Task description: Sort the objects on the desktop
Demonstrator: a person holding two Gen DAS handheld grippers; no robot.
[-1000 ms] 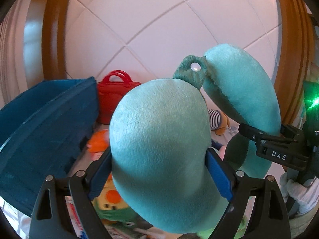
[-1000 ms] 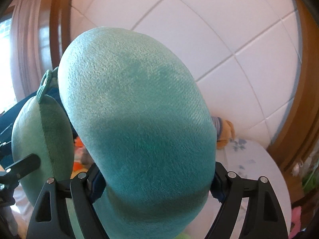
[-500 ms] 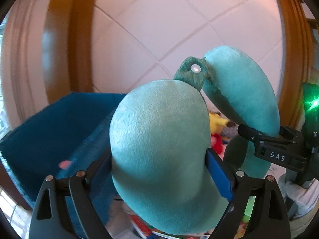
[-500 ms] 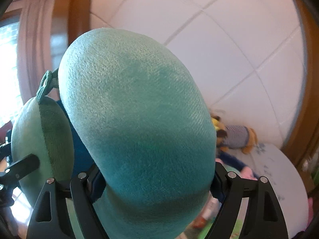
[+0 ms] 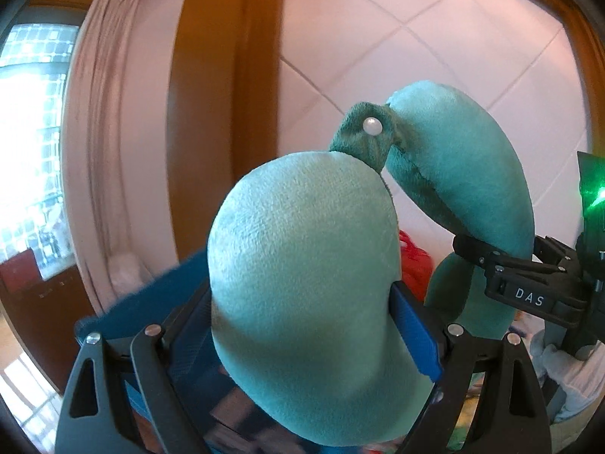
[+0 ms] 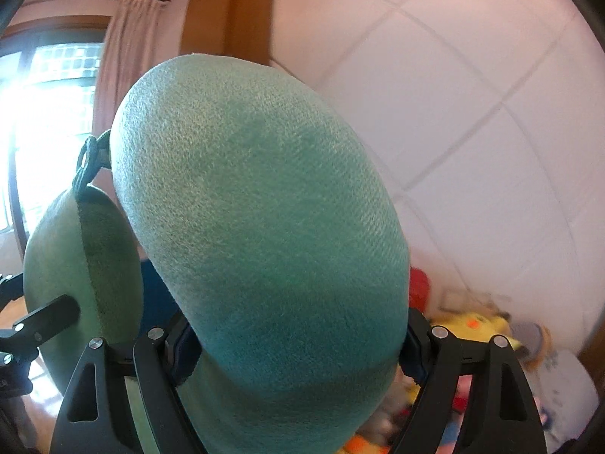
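A teal plush U-shaped neck pillow [image 5: 302, 246] is held up in the air by both grippers, one on each arm of it. My left gripper [image 5: 302, 321] is shut on the near arm, blue pads pressed into the plush. In the right wrist view my right gripper [image 6: 295, 344] is shut on the other arm of the neck pillow [image 6: 257, 227], which fills most of that view. A snap strap [image 5: 372, 126] with a white button joins the two ends. The right gripper's finger [image 5: 522, 291] shows at the right of the left wrist view.
A blue crate [image 5: 151, 302] lies low behind the pillow. A red bag [image 5: 416, 261] and a yellow plush toy [image 6: 476, 325] sit among blurred toys on the bed below. A wooden frame [image 5: 223, 113], a curtain [image 5: 98, 113] and a bright window [image 5: 30, 113] stand at the left.
Both views have swung left and risen: the blue crate dropped lower in the picture, and the curtain and window came into sight. The pillow stays gripped the same way in both grippers.
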